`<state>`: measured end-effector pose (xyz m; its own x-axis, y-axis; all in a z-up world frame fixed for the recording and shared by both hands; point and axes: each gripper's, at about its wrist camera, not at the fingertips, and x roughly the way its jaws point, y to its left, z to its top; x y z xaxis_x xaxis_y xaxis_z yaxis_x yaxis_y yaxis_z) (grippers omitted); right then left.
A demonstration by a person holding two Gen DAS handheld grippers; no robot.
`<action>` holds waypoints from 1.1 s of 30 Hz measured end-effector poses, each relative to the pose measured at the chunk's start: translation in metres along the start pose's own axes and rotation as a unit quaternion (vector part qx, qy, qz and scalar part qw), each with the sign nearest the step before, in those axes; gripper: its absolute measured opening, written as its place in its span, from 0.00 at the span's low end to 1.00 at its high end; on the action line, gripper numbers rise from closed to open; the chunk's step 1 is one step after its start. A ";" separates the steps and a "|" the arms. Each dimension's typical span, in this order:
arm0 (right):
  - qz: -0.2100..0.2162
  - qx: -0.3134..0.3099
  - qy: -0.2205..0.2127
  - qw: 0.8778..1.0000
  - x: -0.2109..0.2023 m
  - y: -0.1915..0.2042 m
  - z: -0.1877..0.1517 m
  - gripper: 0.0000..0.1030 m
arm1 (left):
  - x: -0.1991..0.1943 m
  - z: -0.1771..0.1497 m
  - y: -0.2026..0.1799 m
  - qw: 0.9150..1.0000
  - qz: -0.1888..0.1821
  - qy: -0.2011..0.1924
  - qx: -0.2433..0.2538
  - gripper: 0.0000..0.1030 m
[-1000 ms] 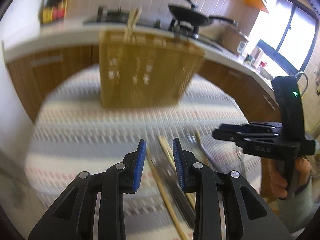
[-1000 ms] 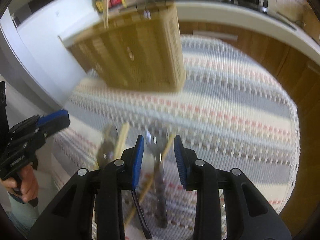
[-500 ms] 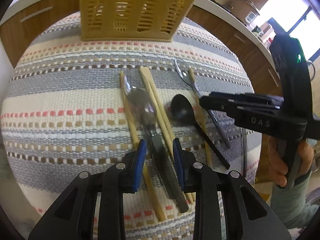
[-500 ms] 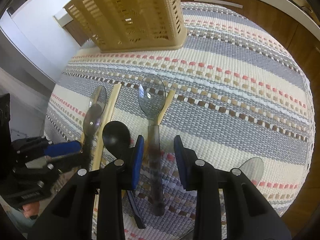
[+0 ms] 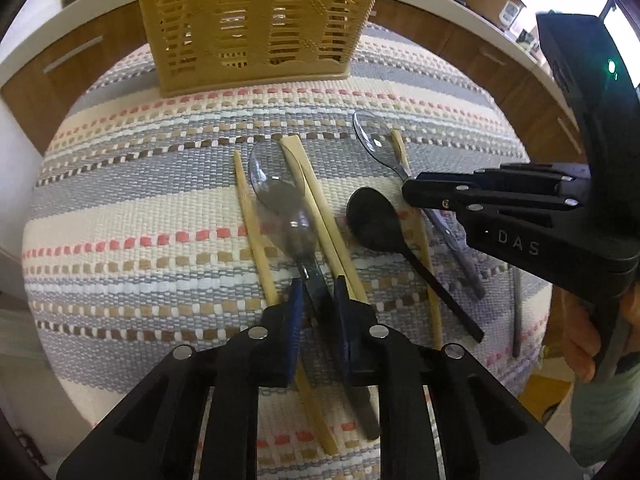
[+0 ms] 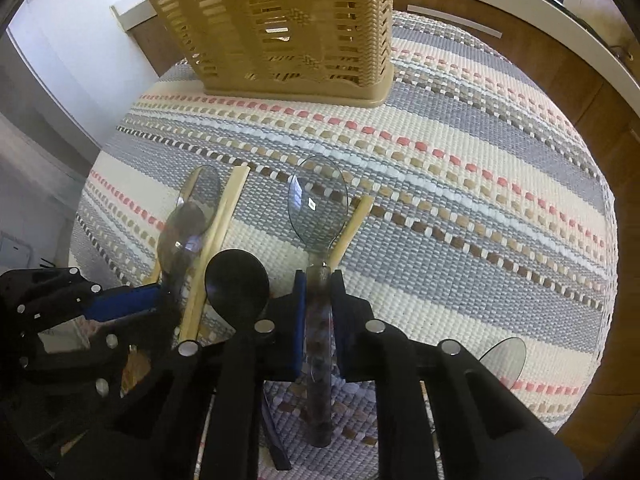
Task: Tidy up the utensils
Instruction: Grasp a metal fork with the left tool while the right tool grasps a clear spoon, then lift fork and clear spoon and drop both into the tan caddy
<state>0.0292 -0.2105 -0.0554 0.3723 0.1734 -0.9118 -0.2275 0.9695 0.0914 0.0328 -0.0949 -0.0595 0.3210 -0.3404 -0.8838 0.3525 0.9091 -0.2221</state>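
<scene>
A tan slotted utensil basket (image 5: 256, 20) stands at the far side of a striped woven mat (image 5: 140, 216); it also shows in the right wrist view (image 6: 288, 28). Spoons and chopsticks lie on the mat. My left gripper (image 5: 316, 292) is low over the mat, its jaws narrowly open around the handle of stacked clear grey spoons (image 5: 280, 204). My right gripper (image 6: 318, 284) straddles the handle of another clear spoon (image 6: 318, 204), jaws close to it on both sides. A black spoon (image 6: 236, 280) lies between the two grippers.
Wooden chopsticks (image 5: 320, 216) lie beside the spoons, one (image 6: 352, 224) under the right spoon. Another clear spoon (image 6: 506, 356) lies at the mat's near right edge. Wooden cabinets and a white counter (image 6: 520, 12) run behind the table.
Both grippers have dropped toward the mat and moved forward. Each now has a spoon handle between its jaws, which have narrowed.
</scene>
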 end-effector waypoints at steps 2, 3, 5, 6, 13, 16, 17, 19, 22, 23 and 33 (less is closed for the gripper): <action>0.006 0.005 -0.006 1.000 -0.004 -0.005 -0.004 0.10 | -0.001 -0.001 0.003 1.000 -0.013 -0.006 -0.009 0.07; 0.010 0.009 -0.010 1.000 -0.007 -0.007 -0.004 0.10 | -0.004 0.000 0.005 0.999 -0.025 -0.014 -0.016 0.03; 0.014 0.013 -0.016 1.000 -0.011 -0.011 -0.004 0.10 | -0.008 -0.001 0.011 0.999 -0.038 -0.023 -0.024 0.01; 0.016 0.016 -0.018 1.000 -0.013 -0.013 -0.003 0.10 | -0.010 -0.001 0.013 0.998 -0.042 -0.028 -0.026 0.01; 0.039 0.021 -0.036 0.998 -0.025 -0.021 -0.004 0.10 | -0.037 -0.004 0.032 0.995 -0.065 -0.064 -0.045 0.01; 0.051 0.013 -0.054 0.997 -0.037 -0.022 -0.003 0.10 | -0.053 0.000 0.038 0.992 -0.070 -0.093 -0.048 0.01; 0.059 0.007 -0.066 0.996 -0.044 -0.021 -0.002 0.10 | -0.058 0.001 0.038 0.991 -0.071 -0.102 -0.048 0.01; 0.077 0.001 -0.081 0.994 -0.054 -0.019 0.000 0.10 | -0.070 0.005 0.043 0.989 -0.072 -0.123 -0.041 0.01; 0.097 -0.007 -0.112 0.989 -0.074 -0.015 0.005 0.10 | -0.091 0.009 0.046 0.985 -0.073 -0.154 -0.033 0.01; 0.103 -0.012 -0.124 0.987 -0.082 -0.014 0.007 0.10 | -0.096 0.011 0.046 0.984 -0.073 -0.162 -0.032 0.01; 0.153 -0.008 -0.213 0.965 -0.140 -0.007 0.039 0.10 | -0.164 0.033 0.047 0.958 -0.066 -0.277 -0.017 0.01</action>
<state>0.0140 -0.2347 0.0874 0.6214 0.5100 -0.5948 -0.3979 0.8594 0.3211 0.0259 -0.0043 0.0885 0.6962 -0.5204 -0.4945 0.3973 0.8530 -0.3383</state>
